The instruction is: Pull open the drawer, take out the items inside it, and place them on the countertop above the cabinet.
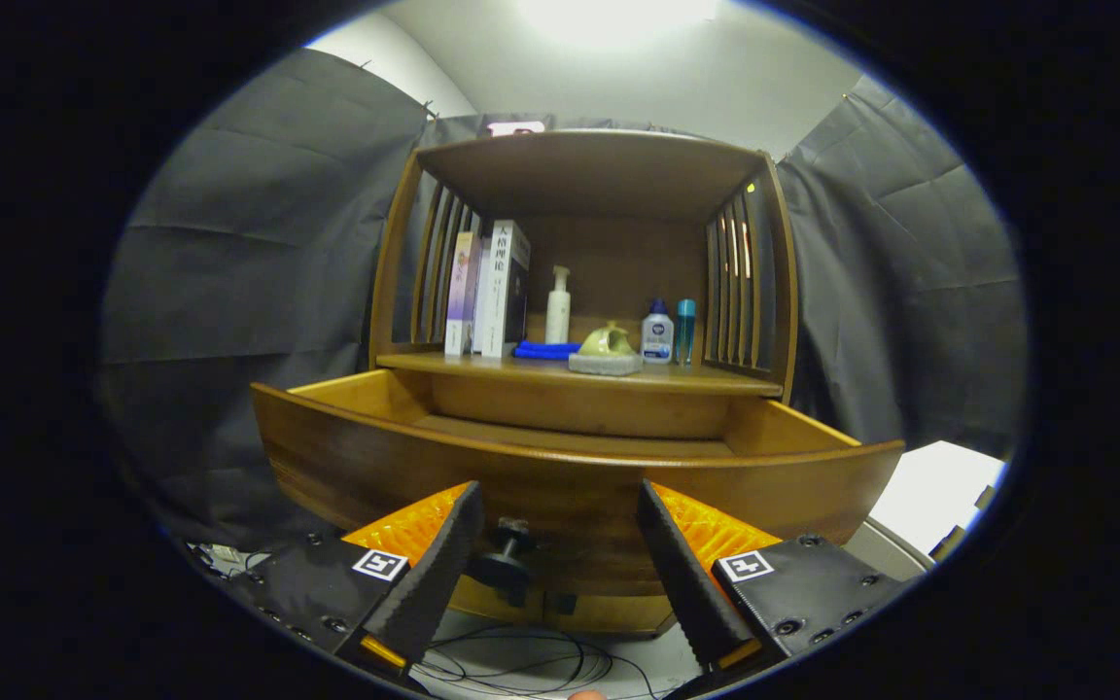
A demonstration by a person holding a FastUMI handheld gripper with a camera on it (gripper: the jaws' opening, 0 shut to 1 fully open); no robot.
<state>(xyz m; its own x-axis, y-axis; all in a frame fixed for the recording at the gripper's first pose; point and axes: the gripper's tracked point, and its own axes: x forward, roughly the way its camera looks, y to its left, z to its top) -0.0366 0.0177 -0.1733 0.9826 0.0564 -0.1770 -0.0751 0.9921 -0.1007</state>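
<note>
A wooden cabinet's drawer (570,476) stands pulled out toward me, and the part of its inside that I can see holds nothing. Its dark round knob (509,554) sits low on the drawer front, between my fingers and closer to the left one. My gripper (560,510) is open, its fingers spread on either side of the knob without touching it. The countertop (716,384) above the drawer carries a grey sponge-like block (605,364) with a yellow-green item (607,340) on top, and a blue cloth (545,350).
On the countertop also stand several books (487,292), a white pump bottle (558,306), a small white bottle (656,333) and a teal bottle (684,332). Slatted side panels and a top board enclose the shelf. Cables (521,666) lie on the floor below.
</note>
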